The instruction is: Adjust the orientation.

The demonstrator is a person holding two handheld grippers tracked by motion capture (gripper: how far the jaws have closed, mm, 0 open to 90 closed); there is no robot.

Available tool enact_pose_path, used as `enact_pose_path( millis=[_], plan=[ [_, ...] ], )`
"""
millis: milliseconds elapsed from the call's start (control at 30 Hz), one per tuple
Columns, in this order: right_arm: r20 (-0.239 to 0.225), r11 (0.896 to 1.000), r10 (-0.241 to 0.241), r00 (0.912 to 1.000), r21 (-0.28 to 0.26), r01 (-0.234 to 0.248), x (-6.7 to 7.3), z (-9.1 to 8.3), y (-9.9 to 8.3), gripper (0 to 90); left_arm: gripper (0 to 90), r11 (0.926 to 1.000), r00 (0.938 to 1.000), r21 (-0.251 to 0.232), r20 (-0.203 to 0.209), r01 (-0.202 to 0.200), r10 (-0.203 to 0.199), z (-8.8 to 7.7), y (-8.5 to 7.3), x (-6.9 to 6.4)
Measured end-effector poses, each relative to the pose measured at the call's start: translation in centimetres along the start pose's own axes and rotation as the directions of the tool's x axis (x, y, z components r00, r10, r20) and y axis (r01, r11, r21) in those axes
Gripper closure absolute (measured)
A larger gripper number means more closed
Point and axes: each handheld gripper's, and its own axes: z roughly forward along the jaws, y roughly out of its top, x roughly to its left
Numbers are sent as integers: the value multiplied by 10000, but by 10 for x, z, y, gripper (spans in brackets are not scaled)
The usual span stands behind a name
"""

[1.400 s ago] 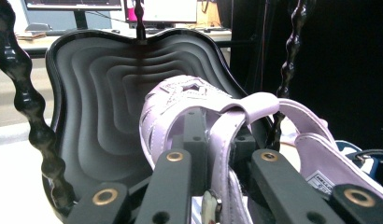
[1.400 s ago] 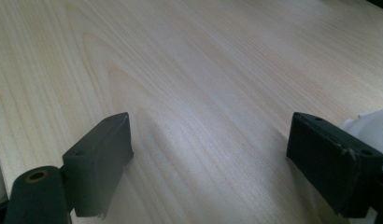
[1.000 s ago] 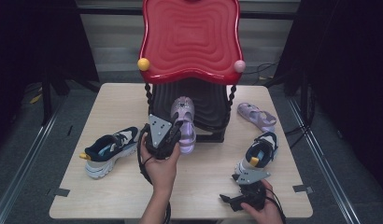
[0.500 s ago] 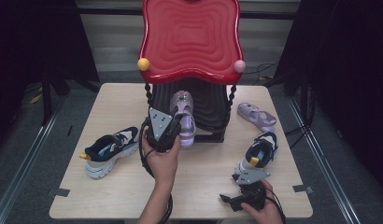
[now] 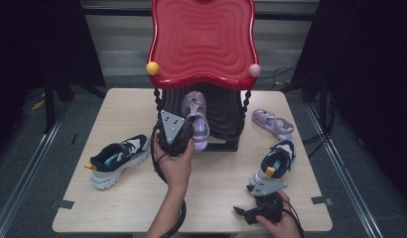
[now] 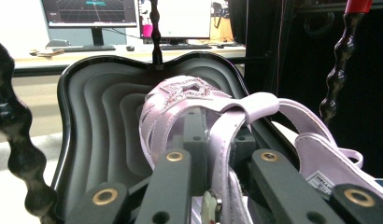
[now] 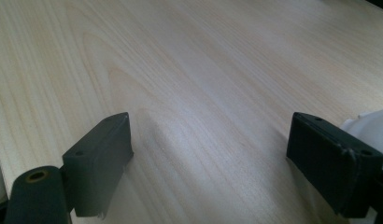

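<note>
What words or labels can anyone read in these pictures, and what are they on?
"HELLO..." or similar: a small insole label inside the lilac sandal clamped in the left gripper, cut off and too blurred to be sure.
Monitor screens behind the black shelf: a grid graphic, any text too small to read.
Sneakers and table: no readable print.

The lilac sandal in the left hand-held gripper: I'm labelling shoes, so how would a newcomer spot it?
Find the red-topped rack at the table's far edge. On its black lower shelf lies the lilac sandal, gripped by the left hand-held gripper. Its twin lies on the table at the right; the other shoes are sneakers.
</note>
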Motion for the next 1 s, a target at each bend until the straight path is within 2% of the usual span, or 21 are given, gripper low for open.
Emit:
enact_pose_path(
  millis=[67,133,267,333,533,633,800,933,1000],
  plan=[
    [0,10000,-2,10000,0,2,0,0,0,135,821,10000,10000,8,-88,-33,33,2,1,1],
    [-1,10000,-2,10000,0,2,0,0,0,135,821,9999,9999,-89,-86,104,-104,3,1,1],
    [-1,10000,-2,10000,0,2,0,0,0,135,821,9999,9999,-126,-115,-56,55,8,3,2],
    [-2,10000,-2,10000,0,2,0,0,0,135,822,9999,9999,-122,-104,2,-3,11,3,2],
    [2,10000,-7,10000,-1,7,0,0,0,135,822,9991,9994,-282,-82,-332,330,18,7,5],
    [0,10000,-3,10000,0,3,0,0,0,135,822,9986,9996,-450,-94,-285,281,20,10,7],
    [8,10000,-23,10000,-4,23,0,0,0,135,822,9979,9990,-474,-132,-441,435,27,14,9],
    [23,10000,-28,10000,-6,28,0,0,0,135,822,9961,9972,-499,-223,-723,713,32,12,11],
    [17,10000,-21,10000,-6,21,0,0,0,135,821,9962,9976,-573,-237,-661,648,35,11,11]
  ],
)
